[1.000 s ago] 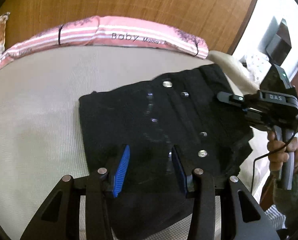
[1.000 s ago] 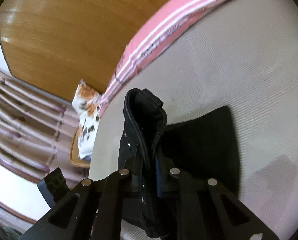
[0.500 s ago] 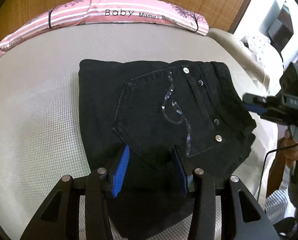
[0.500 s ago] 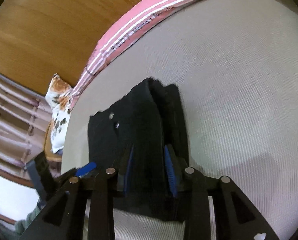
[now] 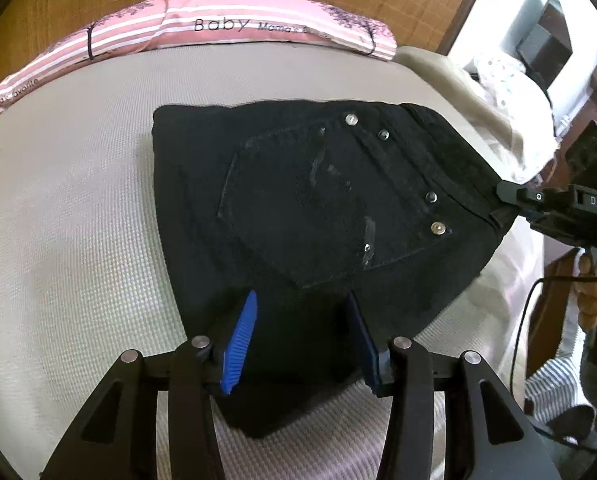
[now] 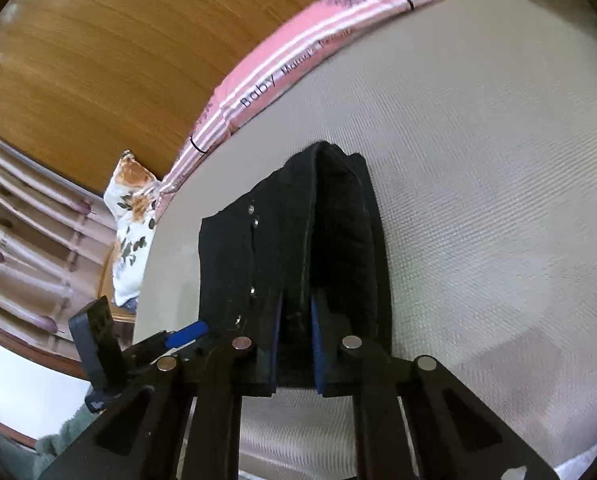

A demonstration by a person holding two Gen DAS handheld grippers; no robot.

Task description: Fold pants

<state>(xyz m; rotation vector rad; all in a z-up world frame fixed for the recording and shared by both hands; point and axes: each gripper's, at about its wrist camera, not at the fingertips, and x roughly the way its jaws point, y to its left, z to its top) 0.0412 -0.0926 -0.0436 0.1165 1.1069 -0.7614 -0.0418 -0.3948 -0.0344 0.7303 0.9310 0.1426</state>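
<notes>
Black denim pants (image 5: 322, 216), folded into a compact stack on the beige mattress (image 5: 70, 208), are pinched at the waistband by the right gripper (image 6: 296, 344); the left gripper (image 5: 302, 340) straddles them, parted. Release and smoothing are judged next.

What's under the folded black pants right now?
The black pants lie on the beige textured mattress, which shows on both sides of them. The back pocket faces up. Whatever lies between the folded layers or beneath them is covered by the fabric.
</notes>
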